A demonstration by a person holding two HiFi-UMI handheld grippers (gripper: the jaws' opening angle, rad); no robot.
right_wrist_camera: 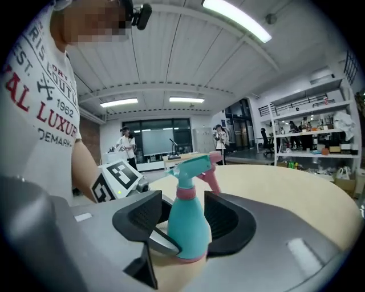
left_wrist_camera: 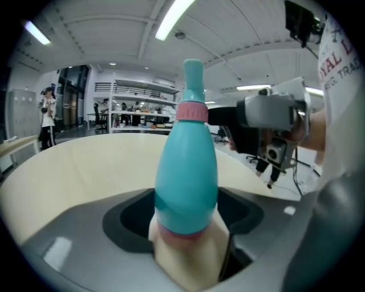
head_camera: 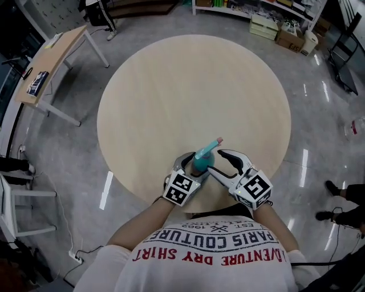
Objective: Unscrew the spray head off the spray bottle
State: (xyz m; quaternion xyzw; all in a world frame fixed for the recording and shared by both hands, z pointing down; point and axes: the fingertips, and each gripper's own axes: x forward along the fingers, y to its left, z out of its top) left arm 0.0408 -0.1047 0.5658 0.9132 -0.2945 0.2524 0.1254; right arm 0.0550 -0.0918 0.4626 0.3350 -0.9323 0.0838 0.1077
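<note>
Lower centre of head view: left gripper (head_camera: 195,167) clamped on upright spray bottle (head_camera: 203,158); right gripper (head_camera: 224,162) jaws wide around it, clear of it.

— What's the floor like?
— A glossy grey floor (head_camera: 68,165), streaked with light reflections, all around a round pale-wood table (head_camera: 188,74).
— Other furniture?
— A small wooden desk (head_camera: 54,63) on white legs at the far left, and white shelves (head_camera: 228,8) with cardboard boxes (head_camera: 288,39) beside them. Strip lights (right_wrist_camera: 236,20) run along a white ribbed ceiling (right_wrist_camera: 171,51)
</note>
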